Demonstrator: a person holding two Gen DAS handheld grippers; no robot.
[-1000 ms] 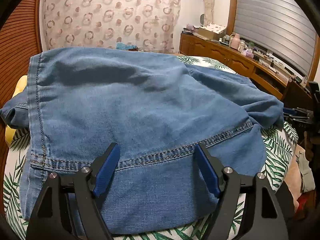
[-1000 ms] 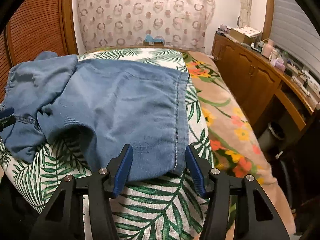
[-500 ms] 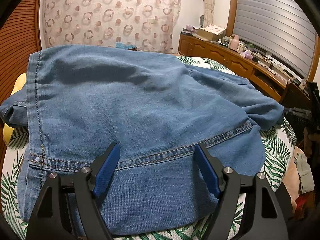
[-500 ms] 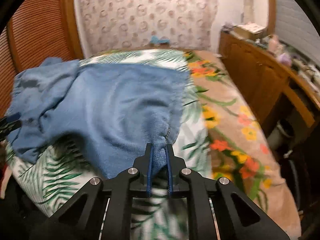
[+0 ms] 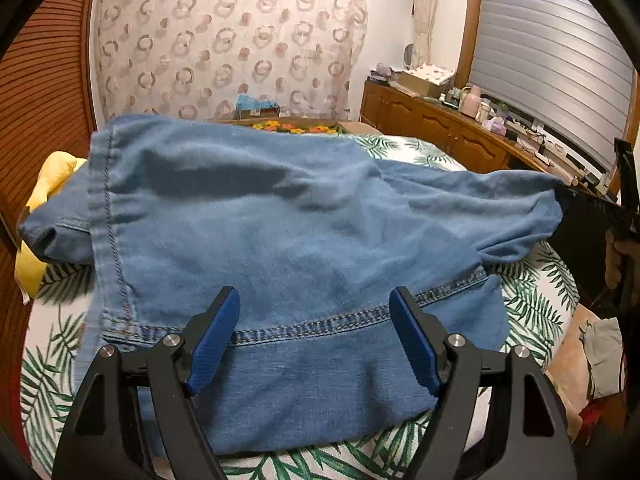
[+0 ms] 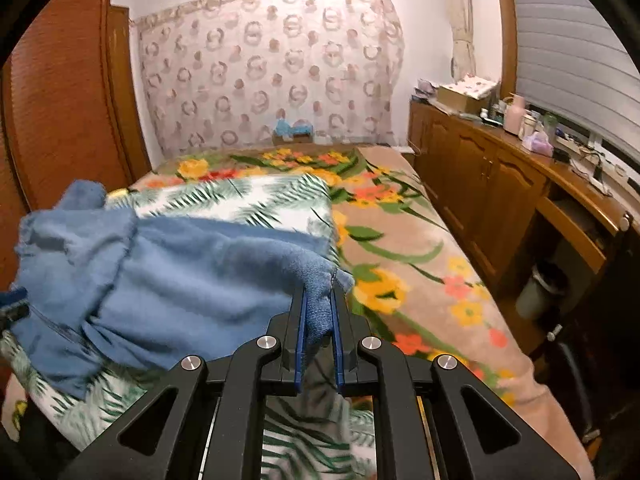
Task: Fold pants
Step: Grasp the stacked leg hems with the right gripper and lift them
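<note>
The pants lie spread on the bed. The left gripper hangs spread wide over their near stitched hem. The right gripper pinches a bunched corner at their right edge, raised off the bed.

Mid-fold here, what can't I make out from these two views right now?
- Pants, left wrist view: the near hem lies behind the left tongs, which stand open above the cloth.
- Pants, right wrist view: the left part is smeared by motion and cut by the frame edge.
- Right tongs: shut on a pants corner; the cloth between the pads is hidden.
- Items on the sideboard: too small to identify.
</note>
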